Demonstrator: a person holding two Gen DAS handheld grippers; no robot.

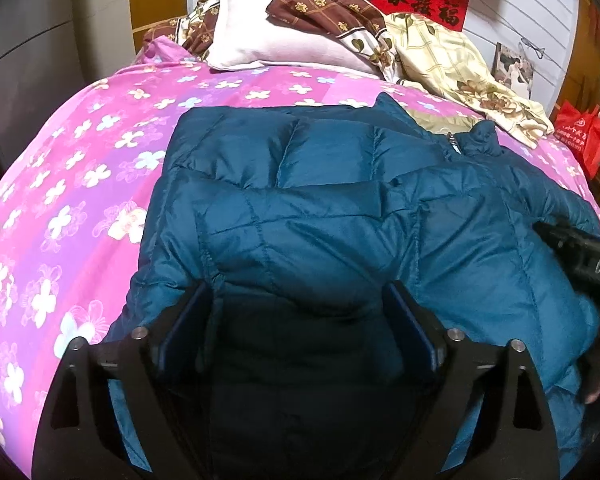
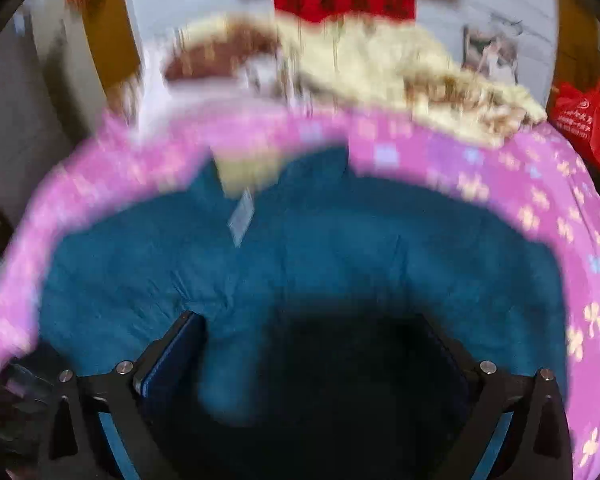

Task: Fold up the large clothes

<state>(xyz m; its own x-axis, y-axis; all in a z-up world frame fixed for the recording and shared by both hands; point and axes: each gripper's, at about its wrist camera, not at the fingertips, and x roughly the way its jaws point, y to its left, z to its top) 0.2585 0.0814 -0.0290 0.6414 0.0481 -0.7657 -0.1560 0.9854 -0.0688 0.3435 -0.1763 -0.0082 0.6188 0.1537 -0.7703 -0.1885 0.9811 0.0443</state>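
The teal down jacket (image 1: 340,208) was spread on the pink floral bed (image 1: 60,184), ahead of both tongs; left tongs (image 1: 296,336) and right tongs (image 2: 312,356) were held spread over it.

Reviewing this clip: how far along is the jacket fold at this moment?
Partly done: in the left wrist view, one side of the teal puffer jacket already lies folded across its body on the pink floral bedspread. In hand: both claws, left and right, are open over it. Left: further folds; the collar end remains spread.
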